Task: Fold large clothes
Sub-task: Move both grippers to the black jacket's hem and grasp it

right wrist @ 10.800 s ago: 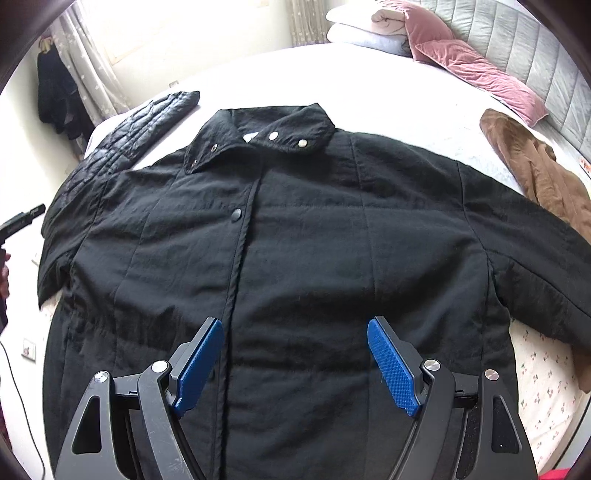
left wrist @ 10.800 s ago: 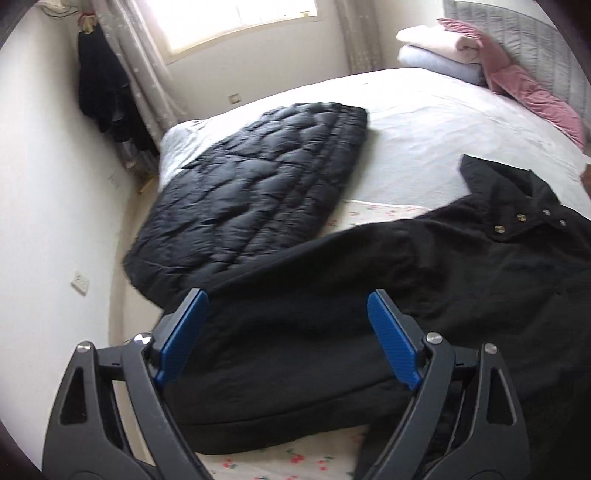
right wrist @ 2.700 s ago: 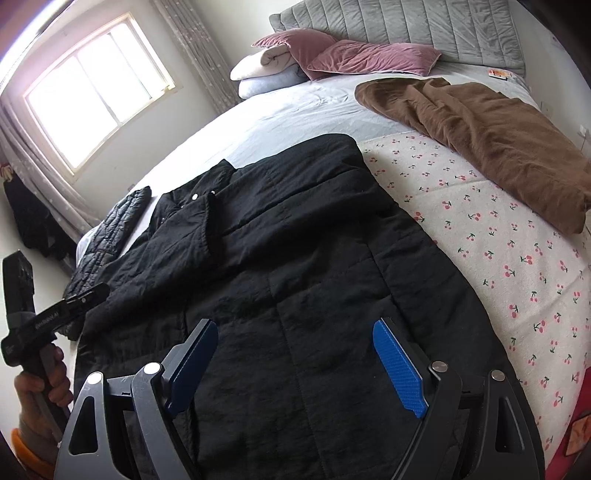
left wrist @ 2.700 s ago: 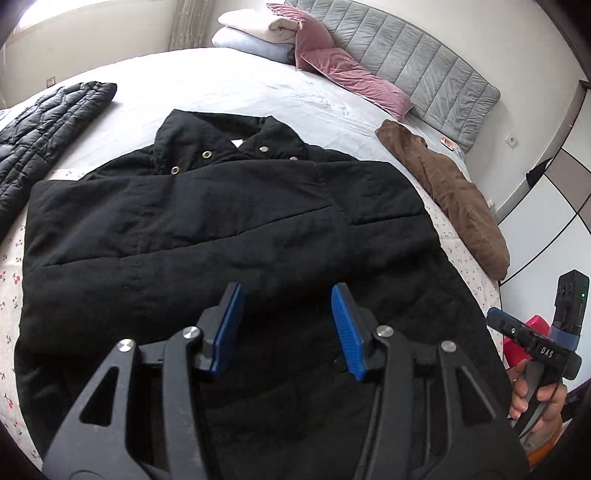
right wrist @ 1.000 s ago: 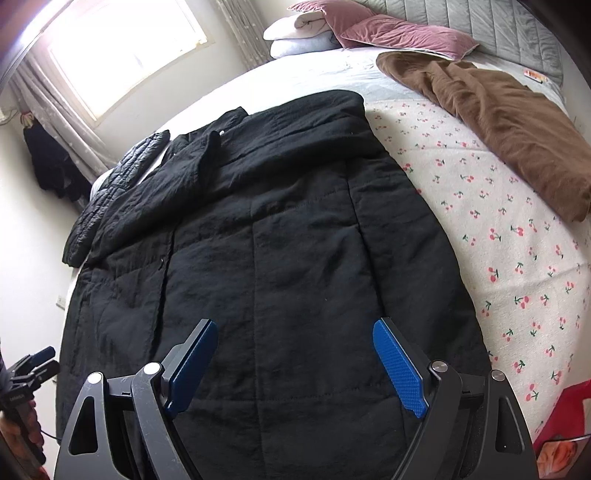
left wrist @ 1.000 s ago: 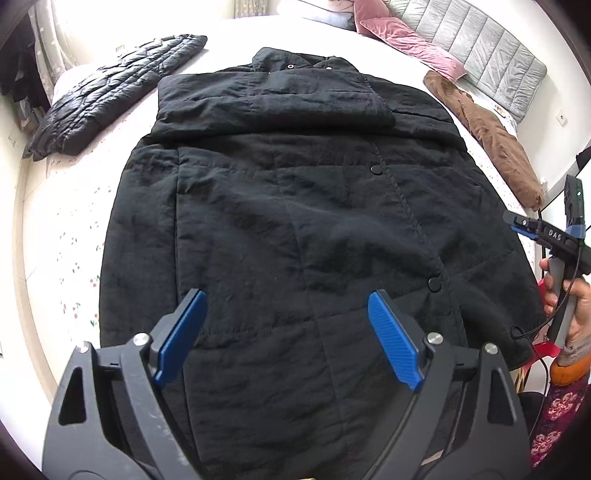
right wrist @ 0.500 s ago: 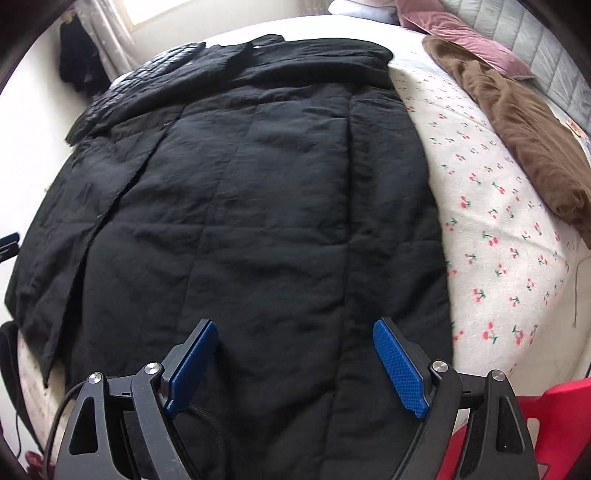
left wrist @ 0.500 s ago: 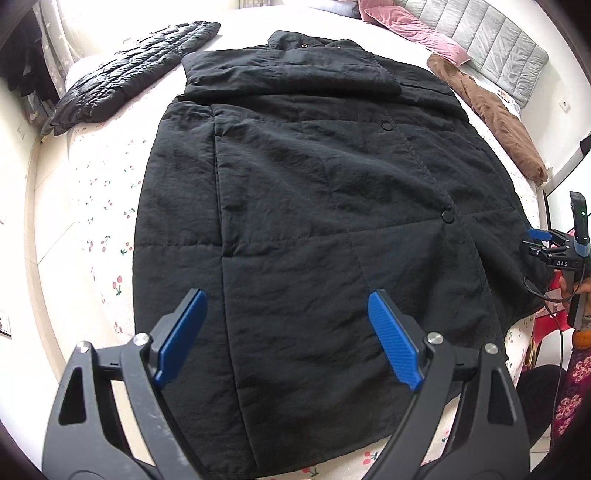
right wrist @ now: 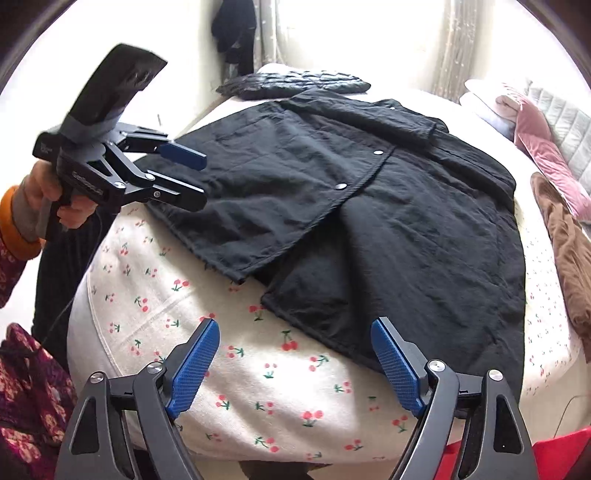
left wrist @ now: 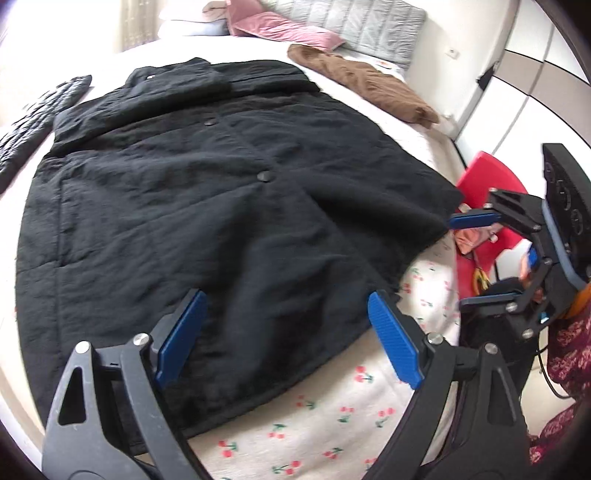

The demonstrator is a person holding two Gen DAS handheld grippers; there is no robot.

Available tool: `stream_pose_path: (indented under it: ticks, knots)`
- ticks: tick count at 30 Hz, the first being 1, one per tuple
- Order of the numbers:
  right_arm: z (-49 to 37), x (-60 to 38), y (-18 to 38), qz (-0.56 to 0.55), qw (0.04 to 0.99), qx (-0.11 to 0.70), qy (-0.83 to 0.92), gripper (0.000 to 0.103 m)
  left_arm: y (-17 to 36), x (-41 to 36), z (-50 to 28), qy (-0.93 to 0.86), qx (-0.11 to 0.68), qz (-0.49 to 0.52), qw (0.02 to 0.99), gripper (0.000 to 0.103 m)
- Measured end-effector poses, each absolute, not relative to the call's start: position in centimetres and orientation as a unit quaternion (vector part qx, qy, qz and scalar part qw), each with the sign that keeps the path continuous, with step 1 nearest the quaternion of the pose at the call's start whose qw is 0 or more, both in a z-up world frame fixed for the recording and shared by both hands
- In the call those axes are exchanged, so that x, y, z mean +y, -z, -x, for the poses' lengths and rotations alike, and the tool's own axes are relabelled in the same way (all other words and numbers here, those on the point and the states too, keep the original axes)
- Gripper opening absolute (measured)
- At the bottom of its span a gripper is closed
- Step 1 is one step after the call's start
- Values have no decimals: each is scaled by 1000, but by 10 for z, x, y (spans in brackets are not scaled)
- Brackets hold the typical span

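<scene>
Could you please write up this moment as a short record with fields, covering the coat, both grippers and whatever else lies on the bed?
coat: black coat lies flat, sleeves folded across the chest, hem nearest the cameras
left gripper: left gripper open over the hem, nothing between its fingers
right gripper: right gripper open, jaws have just been closing, nothing between them; over the cherry-print sheet by the hem
other garments: quilted jacket beyond the collar; brown garment beside the coat
bedhead: pink pillows

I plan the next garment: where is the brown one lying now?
In the left wrist view the brown garment lies on the bed's far right side, just beyond the black coat and below the pink pillows.
</scene>
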State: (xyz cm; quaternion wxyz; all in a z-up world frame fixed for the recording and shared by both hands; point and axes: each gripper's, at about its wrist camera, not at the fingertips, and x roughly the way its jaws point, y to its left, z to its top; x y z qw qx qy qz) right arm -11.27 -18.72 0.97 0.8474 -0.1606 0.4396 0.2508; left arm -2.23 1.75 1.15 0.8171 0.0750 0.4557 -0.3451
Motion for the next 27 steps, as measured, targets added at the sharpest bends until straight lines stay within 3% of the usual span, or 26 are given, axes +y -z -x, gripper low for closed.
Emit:
stream_pose_path:
  ticks: [2,5,7,9,10,12,16,19,21,24,25,27]
  knots:
    - [110,-169,7,172,838,456,-246,59,-5,4,37,384,447,-89,803,89]
    - [96,-160,35,165,835,474,-226,42,6,-12,50,424,450,-113,778,80]
    - [90,-161,39,149,846,464,-218,33,16,-21,52,428,460,-130,767,61]
    - [87,-162,38,132,849,457,-230,18,25,-29,50,411,473,-147,766,23]
    - [88,-162,36,126,851,450,-239,10,27,-30,45,405,476,-144,767,16]
    - [91,-162,29,119,854,437,-256,7,21,-24,38,396,477,-104,778,8]
    - [90,-166,17,73,844,433,-308,5,-14,-1,34,429,431,-4,793,8]
    - [87,-160,28,79,827,458,-315,6,-11,-5,29,465,458,3,758,8]
    - [85,-158,34,70,815,481,-315,9,6,-18,27,472,501,-21,725,16]
    - [84,-169,28,40,804,498,-323,16,16,-26,28,465,522,-57,712,20]
    - [86,-175,24,36,806,498,-317,23,12,-23,29,471,518,-52,712,20]
    - [91,-189,15,37,818,488,-302,32,-1,-15,26,489,499,-17,715,36]
